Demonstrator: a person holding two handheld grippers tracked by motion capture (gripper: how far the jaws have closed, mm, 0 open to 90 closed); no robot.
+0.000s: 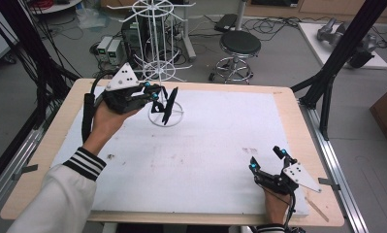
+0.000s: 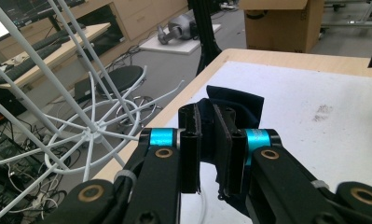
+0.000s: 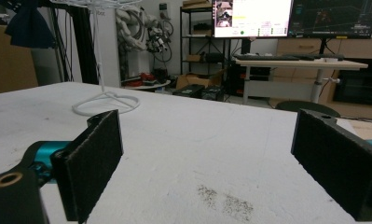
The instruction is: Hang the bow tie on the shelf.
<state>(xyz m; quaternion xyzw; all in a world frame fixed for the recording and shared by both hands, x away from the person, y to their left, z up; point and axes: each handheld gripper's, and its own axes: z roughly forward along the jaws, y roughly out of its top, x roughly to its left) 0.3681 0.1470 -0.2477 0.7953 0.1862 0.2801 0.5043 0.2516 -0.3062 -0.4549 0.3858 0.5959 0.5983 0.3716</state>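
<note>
Where the high view looks down, a wooden-edged desk with a white foam top [image 1: 205, 160] carries a white wire rack with a ring base and radiating arms [image 1: 158, 48] at its far left. Left gripper [image 1: 164, 101]: raised over the desk by the rack's ring base, fingers pressed on a small dark navy piece of cloth [image 1: 168, 106] that hangs edge-on between them. Right gripper [image 1: 266, 160]: low at the near right corner of the desk, fingers spread wide, nothing between them. A striped cuff on a white sleeve [image 1: 84, 162] enters at bottom left.

Left gripper view: two black fingers [image 2: 189, 144] stand nearly together, pinching the dark navy cloth [image 2: 235, 100], which rises behind them and droops below. White rack wires [image 2: 93, 126] fan out just beside, at left. The white desk top [image 2: 323, 116] lies beyond.

Right gripper view: black padded fingers [image 3: 93, 163] stand far apart, holding and touching nothing, close over the desk top [image 3: 197, 140]. A grey smudge [image 3: 225, 198] marks the surface between them. The rack's ring base [image 3: 106, 102] sits well apart, far left; the navy cloth [image 3: 27, 25] hangs at top left.
</note>
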